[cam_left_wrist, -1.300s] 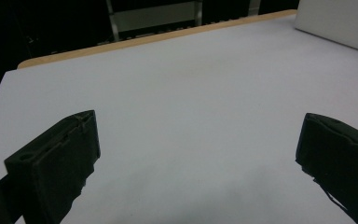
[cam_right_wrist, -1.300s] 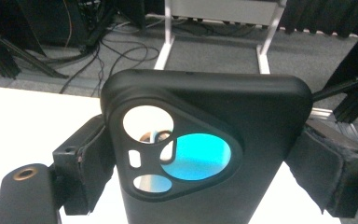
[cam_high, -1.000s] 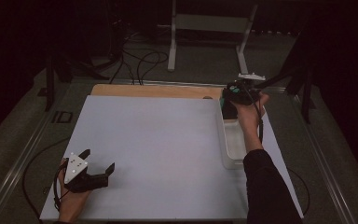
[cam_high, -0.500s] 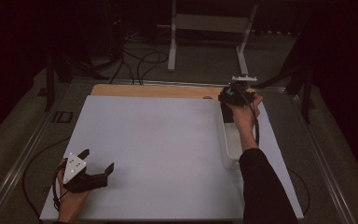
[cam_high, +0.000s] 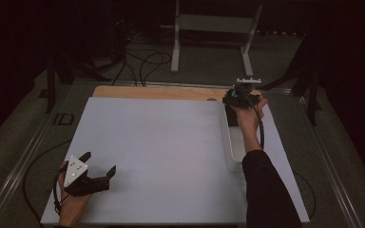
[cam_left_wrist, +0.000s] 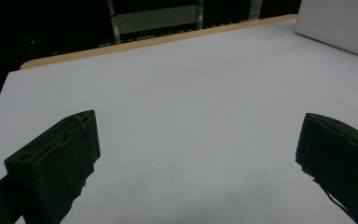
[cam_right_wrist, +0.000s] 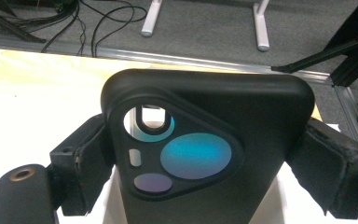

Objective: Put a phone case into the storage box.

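So the desk point(cam_high: 171, 156) was mostly bare white board, with a strip of wood showing along its far edge. Beyond that edge there was grey floor with loose black cables point(cam_high: 145, 64) and a white metal stand point(cam_high: 214, 35), all well apart from anything being handled. Nothing on the board sat between the two grippers.

The thing in play was a black phone case point(cam_right_wrist: 214, 154), held up near the far right corner of the desk, over the far end of the tray. From the right gripper view you got a good look at it: matte black, rounded corners, with a big rounded-triangle camera cutout. Through the holes in that cutout you could see a teal-blue patch, a smaller purplish one and a round opening with a slot in it. It stood roughly upright in that view.

The right hand-held gripper point(cam_right_wrist: 205, 158) was clamped on the case, one black jaw pressed to each long side.

The left hand-held gripper point(cam_high: 97, 166) was down at the near left corner of the desk, resting low on the board, jaws spread wide with nothing between them.

Container-wise, a long white tray point(cam_high: 233, 152) lay along the right edge of the desk, partly hidden by the person's forearm. Couldn't tell what, if anything, was inside it.
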Tool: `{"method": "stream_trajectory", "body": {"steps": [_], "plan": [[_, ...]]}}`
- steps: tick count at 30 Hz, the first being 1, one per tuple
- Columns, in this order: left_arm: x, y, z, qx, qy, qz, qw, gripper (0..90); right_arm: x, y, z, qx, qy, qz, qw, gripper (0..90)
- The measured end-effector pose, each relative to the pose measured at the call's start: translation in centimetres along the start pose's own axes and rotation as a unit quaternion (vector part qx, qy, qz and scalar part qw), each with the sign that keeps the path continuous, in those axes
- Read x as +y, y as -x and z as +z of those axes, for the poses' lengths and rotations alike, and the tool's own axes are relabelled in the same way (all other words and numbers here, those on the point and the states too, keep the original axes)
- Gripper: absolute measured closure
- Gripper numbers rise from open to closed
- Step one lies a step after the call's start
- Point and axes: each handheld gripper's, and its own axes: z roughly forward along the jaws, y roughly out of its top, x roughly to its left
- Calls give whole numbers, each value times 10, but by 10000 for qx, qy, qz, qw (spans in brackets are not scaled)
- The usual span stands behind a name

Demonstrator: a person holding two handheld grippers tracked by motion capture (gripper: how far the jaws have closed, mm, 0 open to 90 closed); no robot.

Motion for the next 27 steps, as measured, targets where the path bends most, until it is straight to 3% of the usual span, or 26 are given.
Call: {"method": "stream_trajectory", "body": {"steps": [4, 6, 18, 27], "plan": [[0, 0, 0, -1, -3, -1, 10000, 1, 0, 0, 2, 2, 26, 33, 10000, 110], [0, 0, 0, -1, -4, 0, 10000, 1, 0, 3, 3, 126, -17, 132, 9998, 91], [0, 1, 0, 7, -14, 20, 10000, 2, 8, 11, -12, 281, 362, 208, 9987, 86], [0, 0, -1, 27, -6, 6, 10000, 1, 4, 15, -29, 676, 440, 144, 9966, 86]]}}
